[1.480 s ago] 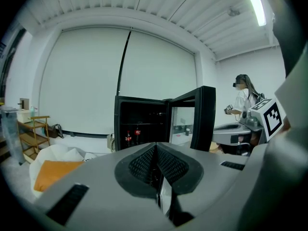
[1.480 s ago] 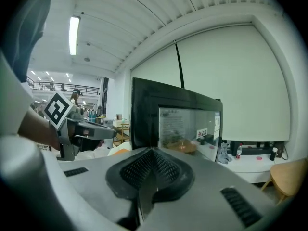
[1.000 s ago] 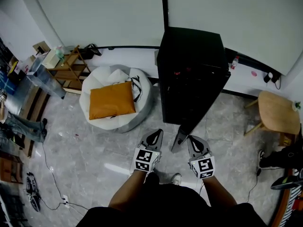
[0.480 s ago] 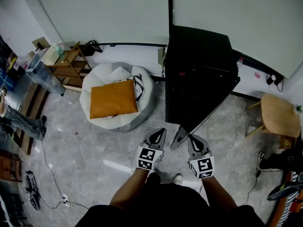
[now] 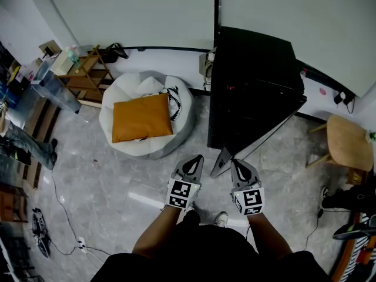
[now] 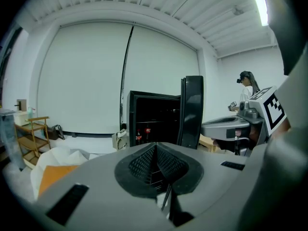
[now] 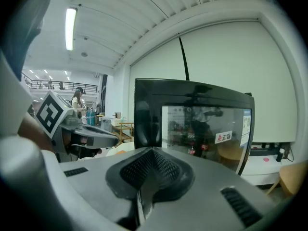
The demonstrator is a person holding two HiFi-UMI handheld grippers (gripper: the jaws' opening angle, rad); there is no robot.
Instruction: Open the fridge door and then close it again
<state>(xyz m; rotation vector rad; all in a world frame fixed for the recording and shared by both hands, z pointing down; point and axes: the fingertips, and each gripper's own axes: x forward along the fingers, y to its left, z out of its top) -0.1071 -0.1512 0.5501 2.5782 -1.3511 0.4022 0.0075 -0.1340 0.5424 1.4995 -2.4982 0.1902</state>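
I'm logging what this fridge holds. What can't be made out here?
- Fridge contents: head view, too dark.
- Its lower shelves: left gripper view, hidden behind the left hand-held gripper.
- Door sticker print: right gripper view, too small.

The fridge [image 5: 252, 87] was black. The cushion [image 5: 141, 117] was orange and the beanbag [image 5: 130, 90] white. The floor [image 5: 100, 187] was grey with pale marbled veining.

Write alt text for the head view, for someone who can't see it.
A black fridge stands against the wall with its door swung open. Below it a person holds the left tongs and right tongs shut and empty; a white beanbag with an orange cushion sits to the left.
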